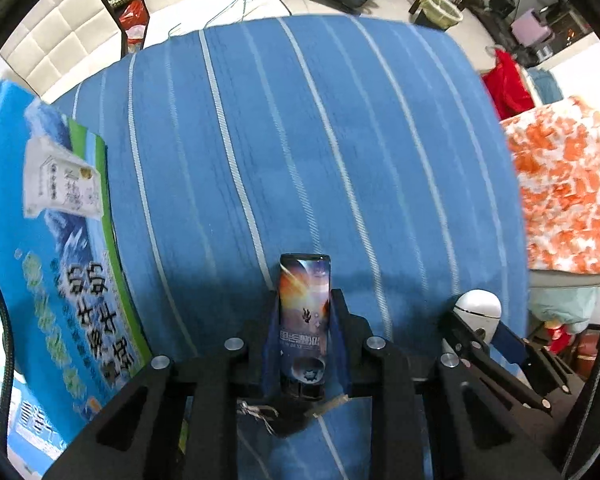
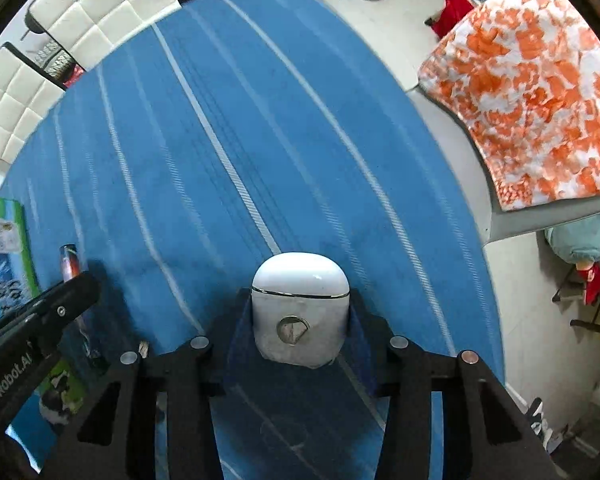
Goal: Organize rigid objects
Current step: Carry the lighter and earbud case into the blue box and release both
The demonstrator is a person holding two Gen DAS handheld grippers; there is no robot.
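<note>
Left wrist view: the left gripper (image 1: 305,312) points down over a blue striped cloth (image 1: 300,140), its jaws clamped on a slim dark tube (image 1: 305,312) printed with a fiery space scene. The tube stands between the pads, its far end clear of them, and appears lifted off the cloth, though contact cannot be ruled out. A blue and green milk carton box (image 1: 48,248) lies along the cloth's left edge, with a small white packet (image 1: 60,184) on top of it. At lower right, the right gripper (image 1: 480,320) comes into view beside a white rounded case (image 1: 480,308).

Right wrist view: the right gripper (image 2: 300,316) also faces down, with the white case (image 2: 300,304) set between its blue pads. The jaws sit close on the case's flanks and look to be pressing it; the grip seems only just made. The left gripper (image 2: 76,288) shows at far left with the tube (image 2: 70,260) in it, near the milk box (image 2: 4,264). An orange and white patterned blanket (image 2: 532,92) lies well apart to the right, off the cloth.

By these pictures the tidying is in its early part: both items are in hand, neither is yet set in a final place, and no tray or container for them is evident. Where they belong cannot be told; the box at left is a possible gathering spot.
</note>
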